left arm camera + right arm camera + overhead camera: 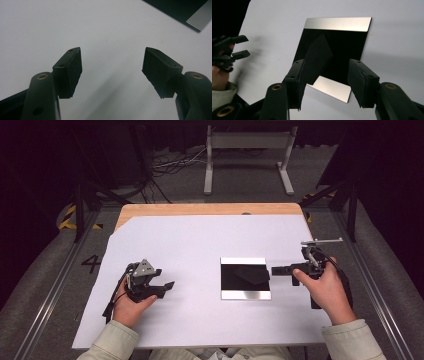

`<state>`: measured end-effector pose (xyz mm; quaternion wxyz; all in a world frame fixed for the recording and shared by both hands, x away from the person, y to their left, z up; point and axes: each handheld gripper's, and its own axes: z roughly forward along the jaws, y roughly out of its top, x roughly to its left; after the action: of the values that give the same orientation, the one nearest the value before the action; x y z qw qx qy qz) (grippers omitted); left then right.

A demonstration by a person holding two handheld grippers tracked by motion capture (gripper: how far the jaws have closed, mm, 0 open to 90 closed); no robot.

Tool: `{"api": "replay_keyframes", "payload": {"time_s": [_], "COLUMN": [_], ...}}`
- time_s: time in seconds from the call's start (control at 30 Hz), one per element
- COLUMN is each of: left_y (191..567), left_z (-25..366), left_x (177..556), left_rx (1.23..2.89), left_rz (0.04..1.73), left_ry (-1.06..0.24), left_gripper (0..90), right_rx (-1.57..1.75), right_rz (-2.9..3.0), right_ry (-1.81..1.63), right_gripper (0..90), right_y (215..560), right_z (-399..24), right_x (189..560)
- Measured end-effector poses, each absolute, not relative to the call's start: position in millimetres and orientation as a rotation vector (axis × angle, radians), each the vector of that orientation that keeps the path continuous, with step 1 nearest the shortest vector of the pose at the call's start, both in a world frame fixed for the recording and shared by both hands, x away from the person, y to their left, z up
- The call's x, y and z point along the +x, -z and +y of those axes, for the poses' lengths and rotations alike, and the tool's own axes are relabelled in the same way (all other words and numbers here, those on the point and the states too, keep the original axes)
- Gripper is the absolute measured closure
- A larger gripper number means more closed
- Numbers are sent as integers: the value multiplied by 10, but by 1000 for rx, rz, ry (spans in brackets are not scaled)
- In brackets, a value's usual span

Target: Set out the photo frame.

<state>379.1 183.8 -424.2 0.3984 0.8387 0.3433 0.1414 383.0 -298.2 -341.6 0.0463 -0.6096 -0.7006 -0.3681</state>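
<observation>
There are two grippers and one thing between them on the table: a flat square picture frame [245, 278] lying face down, with a black back and a silver metal strip along two opposite edges. One black, stiff stand flap [251, 273] lies on that back, slightly raised at an angle.

The right gripper [276, 269] points level at the frame's near edge, just beside it. In the right gripper view its jaws stand apart with the frame [342, 47] straight ahead of them; the flap [318, 57] reaches down beside one pad [298, 80], and whether it touches cannot be told. The pads do not press on anything.

The left gripper [167, 286] rests well apart from the frame, jaws wide apart over the one white sheet [75, 25] that covers the wooden table [200, 209]; a corner of the frame [197, 15] lies far ahead of it.
</observation>
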Motion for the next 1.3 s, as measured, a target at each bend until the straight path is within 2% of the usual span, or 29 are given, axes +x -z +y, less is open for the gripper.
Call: {"api": "replay_keyframes", "payload": {"time_s": [0.6, 1.13, 1.3], "left_y": [4261, 4259, 4258], "left_z": [1917, 1883, 1868], "left_x": [3730, 3755, 3761], "left_rx": [2111, 2113, 2122], "left_rz": [901, 889, 885], "left_ry": [-368, -361, -360], "left_gripper": [324, 323, 323], "right_rx": [-1958, -1949, -1940], "right_rz": [-2045, -1984, -1968], "right_ry": [1039, 929, 915], "right_gripper": [431, 428, 461], "right_y": [3437, 3616, 3683], "right_z": [-2840, -2801, -2771], "right_x": [4036, 4163, 4176]}}
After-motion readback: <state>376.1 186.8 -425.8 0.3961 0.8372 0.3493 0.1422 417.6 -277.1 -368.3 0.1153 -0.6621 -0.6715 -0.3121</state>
